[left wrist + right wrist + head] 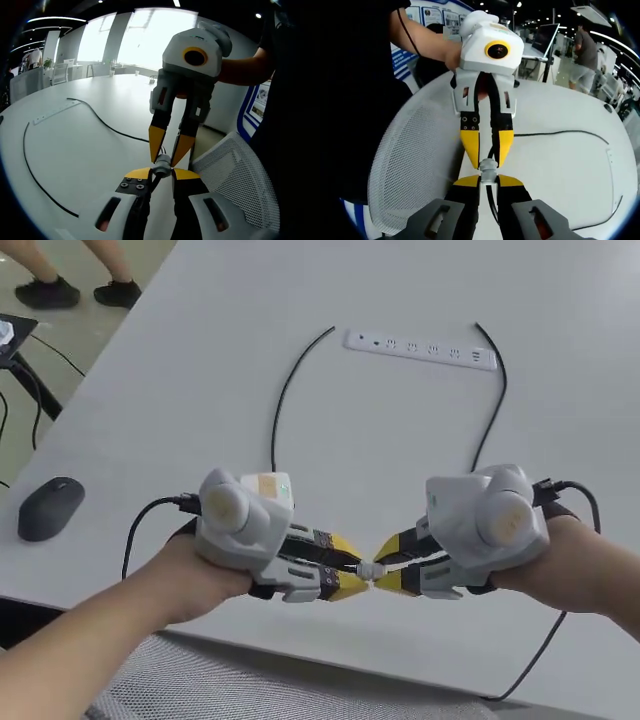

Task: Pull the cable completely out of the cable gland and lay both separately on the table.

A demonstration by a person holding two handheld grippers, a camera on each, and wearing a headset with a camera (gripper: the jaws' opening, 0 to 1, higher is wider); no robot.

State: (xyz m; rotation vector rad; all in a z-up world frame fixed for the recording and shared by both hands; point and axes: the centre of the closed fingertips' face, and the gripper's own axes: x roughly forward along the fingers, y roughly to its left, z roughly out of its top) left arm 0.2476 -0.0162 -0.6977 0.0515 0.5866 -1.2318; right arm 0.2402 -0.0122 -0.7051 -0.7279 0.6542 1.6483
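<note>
Round gland (371,571) — left claw (161,173), right claw (488,178).

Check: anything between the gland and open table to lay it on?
Nothing visible. Left gripper and right gripper hold the cable gland at the near table edge; power strip and mouse lie well aside.

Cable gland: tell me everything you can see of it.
The cable gland is a small, pale grey, plastic-looking fitting, held above the table edge where the yellow tips of the left gripper and right gripper meet on it. A black cable runs through it, not yet pulled out.
</note>
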